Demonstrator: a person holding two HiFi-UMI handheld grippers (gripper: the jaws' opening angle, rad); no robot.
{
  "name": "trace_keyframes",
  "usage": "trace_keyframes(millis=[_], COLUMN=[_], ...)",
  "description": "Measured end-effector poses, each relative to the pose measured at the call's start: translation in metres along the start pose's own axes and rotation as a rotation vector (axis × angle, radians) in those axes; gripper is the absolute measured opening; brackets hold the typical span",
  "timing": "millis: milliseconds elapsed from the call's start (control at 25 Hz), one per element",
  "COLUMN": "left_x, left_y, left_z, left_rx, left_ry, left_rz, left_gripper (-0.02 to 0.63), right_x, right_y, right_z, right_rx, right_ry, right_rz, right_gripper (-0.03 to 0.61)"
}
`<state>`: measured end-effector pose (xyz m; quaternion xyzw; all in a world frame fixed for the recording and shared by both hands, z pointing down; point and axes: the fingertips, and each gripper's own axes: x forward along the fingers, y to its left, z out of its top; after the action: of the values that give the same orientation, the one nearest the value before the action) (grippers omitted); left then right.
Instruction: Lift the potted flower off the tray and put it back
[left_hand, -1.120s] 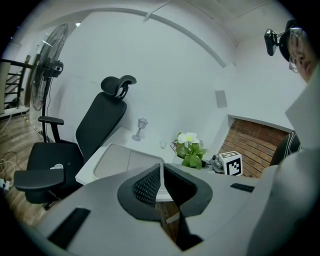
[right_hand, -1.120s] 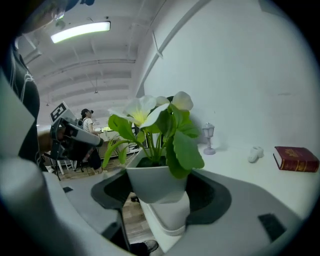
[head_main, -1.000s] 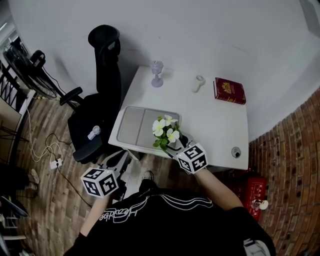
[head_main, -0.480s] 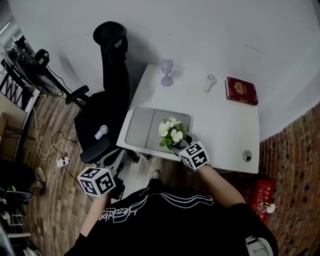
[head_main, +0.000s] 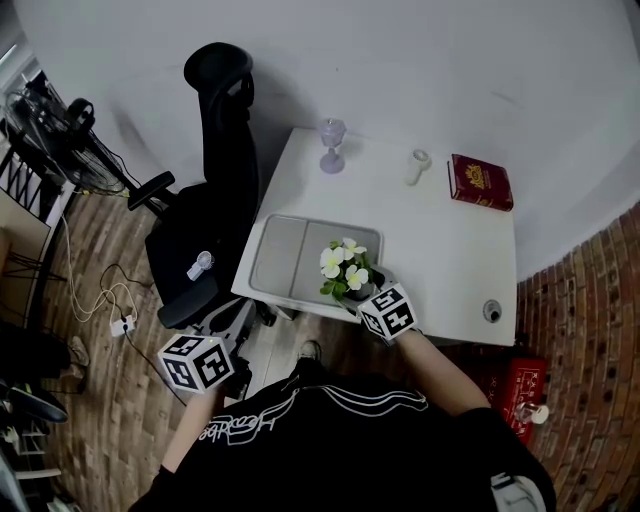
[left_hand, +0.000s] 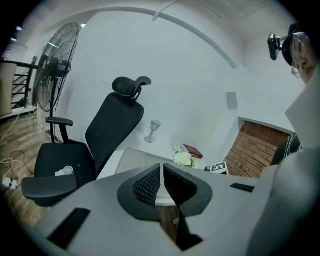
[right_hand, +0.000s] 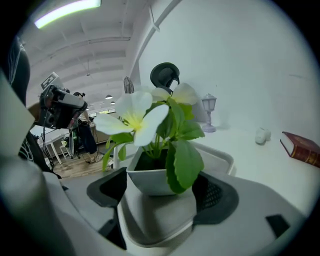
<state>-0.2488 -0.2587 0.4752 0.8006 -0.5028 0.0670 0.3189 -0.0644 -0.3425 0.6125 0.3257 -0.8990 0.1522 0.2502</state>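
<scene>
The potted flower (head_main: 345, 268), white blooms and green leaves in a small white pot (right_hand: 150, 177), stands on the right end of the grey tray (head_main: 280, 255) near the white table's front edge. My right gripper (head_main: 358, 290) reaches in from the front with the pot between its jaws. The jaws are opening and the pads stand just off the pot's sides. My left gripper (head_main: 225, 345) hangs below and left of the table, over the floor. In the left gripper view its jaws (left_hand: 162, 182) are shut with nothing between them, and the flower (left_hand: 184, 158) shows beyond them.
A black office chair (head_main: 205, 215) stands against the table's left side. At the back of the table are a lavender lantern (head_main: 331, 145), a small white object (head_main: 418, 165) and a red book (head_main: 481, 181). A fan (head_main: 40, 110) and cables lie at the far left.
The right gripper has come down with the pot, which now rests on the tray. The left gripper has drifted slightly left, away from the table.
</scene>
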Motion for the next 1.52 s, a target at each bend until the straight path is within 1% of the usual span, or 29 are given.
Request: trace_keyframes(millis=[40,240,320,400,520,600,640,800,920,1000,1080,1240,1320,1520], left_x=[0.0,0.001,0.0,-0.001,-0.004,-0.006,-0.008,-0.017,-0.028,-0.035,-0.041,-0.051,-0.056,-0.06], left_y=[-0.001,-0.014,-0.023,-0.034,-0.051,-0.064,-0.071,-0.103,-0.134,-0.153,-0.168,-0.187,-0.195,-0.205], left_z=[-0.001,-0.006,-0.008,-0.01,-0.014,-0.017,-0.019,-0.024,-0.026,-0.027,-0.029,-0.033,-0.034,-0.035], left_rx=[0.0,0.001,0.004,0.01,0.017,0.019,0.022,0.044,0.076,0.107,0.137,0.168,0.173,0.175], left_ry=[0.002,-0.003,-0.008,-0.013,-0.023,-0.032,-0.036,-0.057,-0.084,-0.095,-0.101,-0.111,-0.12,-0.127], left_rz=[-0.003,-0.023,-0.039,-0.055,-0.078,-0.096,-0.106,-0.167,-0.242,-0.277,-0.305,-0.358,-0.375,-0.391], left_gripper=[0.046,0.046,0.046,0.046,0.046,0.046,0.046,0.046,0.046,0.046,0.046,0.046,0.046,0.046], right_x=[-0.002,-0.024,-0.041,-0.063,-0.101,-0.127,-0.14,-0.185,-0.213,-0.228,-0.24,-0.25,-0.255,-0.261], right_y=[0.0,0.0,0.001,0.003,0.017,0.034,0.042,0.071,0.09,0.102,0.111,0.122,0.128,0.135], right_z=[0.0,-0.002,0.002,0.01,0.031,0.045,0.052,0.072,0.076,0.077,0.078,0.074,0.072,0.072], right_rx=[0.006,0.03,0.044,0.049,0.032,0.002,-0.011,-0.031,-0.027,-0.012,0.03,0.119,0.121,0.101], right_ry=[-0.002,-0.01,-0.034,-0.078,-0.161,-0.217,-0.245,-0.347,-0.398,-0.433,-0.465,-0.473,-0.473,-0.481], right_rz=[-0.001,-0.005,-0.013,-0.018,0.01,0.042,0.056,0.103,0.141,0.178,0.227,0.307,0.325,0.325], right_gripper=[0.413,0.449,0.459,0.45,0.358,0.262,0.229,0.117,0.064,0.001,0.0,0.0,0.0,0.0])
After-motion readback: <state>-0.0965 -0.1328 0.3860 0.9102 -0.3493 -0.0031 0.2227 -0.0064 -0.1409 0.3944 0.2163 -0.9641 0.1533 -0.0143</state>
